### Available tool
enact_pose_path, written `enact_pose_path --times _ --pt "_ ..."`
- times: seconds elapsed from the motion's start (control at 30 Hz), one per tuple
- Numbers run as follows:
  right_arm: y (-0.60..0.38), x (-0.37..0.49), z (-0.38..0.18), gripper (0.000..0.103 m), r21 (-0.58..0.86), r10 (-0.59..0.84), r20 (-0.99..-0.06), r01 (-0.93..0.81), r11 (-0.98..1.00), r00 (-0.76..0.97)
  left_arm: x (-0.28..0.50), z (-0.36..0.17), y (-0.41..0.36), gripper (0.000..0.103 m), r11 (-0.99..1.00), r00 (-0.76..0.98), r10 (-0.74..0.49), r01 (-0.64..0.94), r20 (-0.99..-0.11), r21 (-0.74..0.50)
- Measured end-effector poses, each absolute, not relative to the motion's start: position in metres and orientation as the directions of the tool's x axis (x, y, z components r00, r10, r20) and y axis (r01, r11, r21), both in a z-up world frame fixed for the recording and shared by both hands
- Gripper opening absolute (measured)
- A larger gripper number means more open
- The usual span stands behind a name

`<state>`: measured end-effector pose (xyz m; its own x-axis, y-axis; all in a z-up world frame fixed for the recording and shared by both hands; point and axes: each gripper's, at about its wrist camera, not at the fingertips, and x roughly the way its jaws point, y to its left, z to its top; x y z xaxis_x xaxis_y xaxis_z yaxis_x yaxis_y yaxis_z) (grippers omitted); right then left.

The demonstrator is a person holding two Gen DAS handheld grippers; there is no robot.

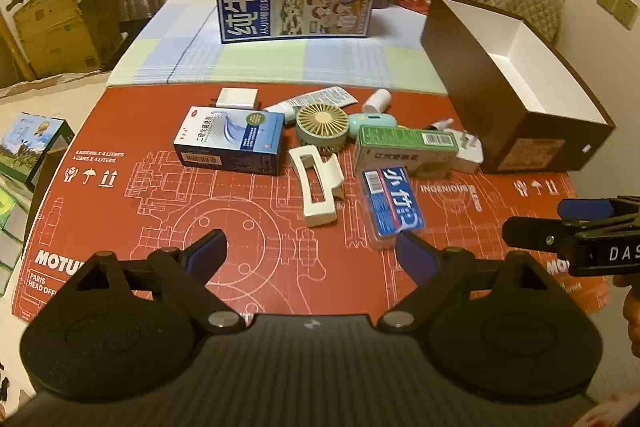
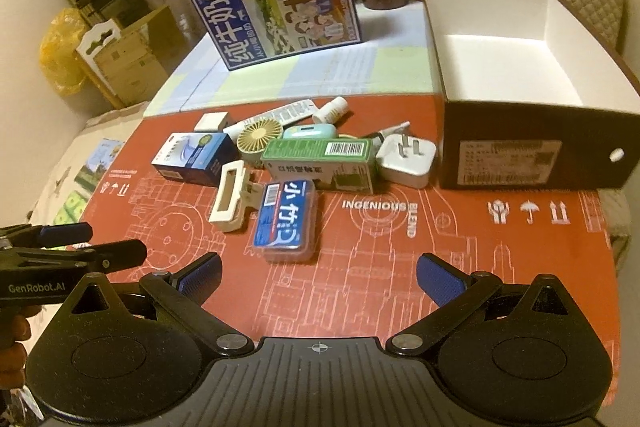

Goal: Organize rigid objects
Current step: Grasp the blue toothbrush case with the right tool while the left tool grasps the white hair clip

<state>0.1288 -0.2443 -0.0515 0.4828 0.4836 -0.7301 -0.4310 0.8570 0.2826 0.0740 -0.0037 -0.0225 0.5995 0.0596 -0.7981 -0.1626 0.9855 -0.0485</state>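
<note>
Two hand-held grippers hover over a red printed board on the tabletop: the left hand-held gripper and right hand-held gripper, both spread wide and holding nothing. Ahead lies one cluster of small items: two medicine boxes, blue and green, one blue floss case, one cream hair claw, one fan, one white plug. One empty brown box stands just right of them.

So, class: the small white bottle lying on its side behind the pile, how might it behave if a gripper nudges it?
The white bottle looks round and lies on its side, so it would probably roll. It seems small and likely light. Its smooth surface may slip between the pads.
</note>
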Motion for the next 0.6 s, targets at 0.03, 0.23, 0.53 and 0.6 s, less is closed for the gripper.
enact_pose_path --times 0.03,0.23,0.53,0.6 --pt "-0.245 0.133 -0.053 0.101 0.279 0.487 -0.729 -0.441 0.853 0.481 0.076 -0.023 -0.005 0.089 0.983 0.597 0.071 -0.176 -0.799 -0.044" --pt "-0.246 0.154 -0.060 0.093 0.283 0.526 -0.731 -0.508 0.813 0.435 0.085 -0.028 -0.010 0.087 0.971 0.591 0.116 -0.236 -0.799 -0.034" --pt "-0.233 0.164 -0.074 0.087 0.299 0.554 -0.735 -0.546 0.783 0.392 0.091 -0.043 -0.004 0.085 0.972 0.567 0.103 -0.234 -0.817 -0.039" --pt "-0.227 0.164 -0.077 0.086 0.296 0.552 -0.736 -0.546 0.784 0.393 0.094 -0.048 0.001 0.085 0.975 0.565 0.093 -0.218 -0.820 -0.040"
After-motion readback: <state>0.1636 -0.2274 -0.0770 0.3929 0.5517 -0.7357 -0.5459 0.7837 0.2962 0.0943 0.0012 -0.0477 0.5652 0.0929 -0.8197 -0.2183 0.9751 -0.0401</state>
